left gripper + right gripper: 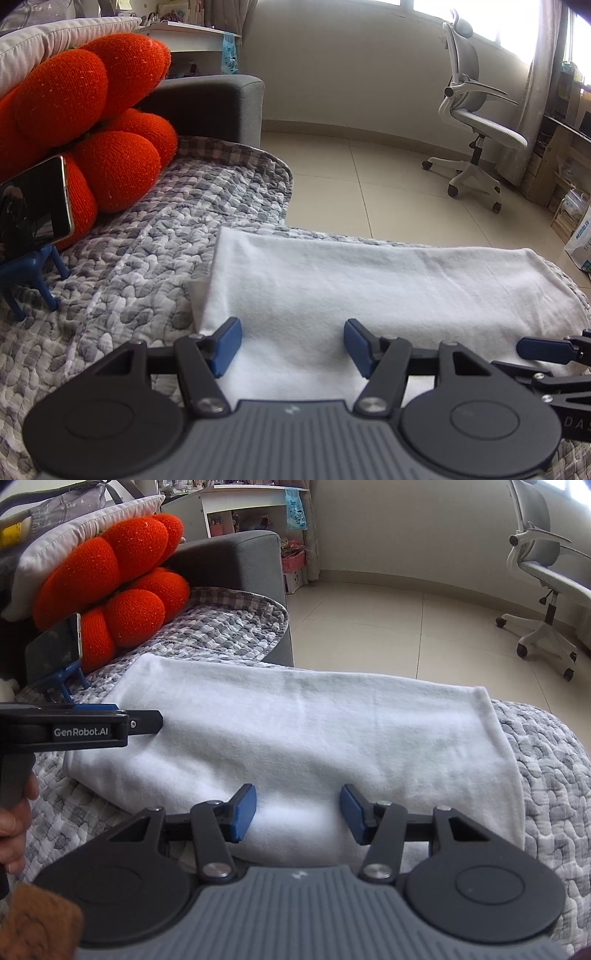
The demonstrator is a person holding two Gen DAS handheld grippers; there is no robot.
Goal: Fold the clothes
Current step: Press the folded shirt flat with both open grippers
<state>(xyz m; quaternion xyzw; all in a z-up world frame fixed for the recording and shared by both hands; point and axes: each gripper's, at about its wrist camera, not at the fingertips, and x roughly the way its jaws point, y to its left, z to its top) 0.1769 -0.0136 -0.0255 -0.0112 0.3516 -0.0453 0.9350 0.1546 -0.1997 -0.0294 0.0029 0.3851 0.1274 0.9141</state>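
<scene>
While you hold both grippers low over the sofa seat, the white cloth (295,738) lies folded into a long flat band across the grey-and-white quilt (147,258), filling the middle of each wrist view from about 9 o'clock to 3 o'clock. Your left gripper (291,345) has its blue pads (227,345) set wide apart, hovering at the near edge of the cloth with nothing between them; whether they touch the fabric is hard to tell. Your right gripper (297,814) is likewise spread wide, its pads framing the cloth's near edge without clamping it. From the right wrist view, your left gripper comes in at 9 o'clock over the cloth's left end, with your hand (14,823) on its handle. From the left wrist view, a blue fingertip of the right gripper shows at 3 o'clock above the cloth's right end. Up at 10 o'clock an orange plush cushion (92,110) leans against the grey armrest (221,103), and a phone (33,203) stands tilted on a small blue stand (40,269) just in front of it. An office chair (476,122) sits on the tiled floor (369,184) at 2 o'clock.
</scene>
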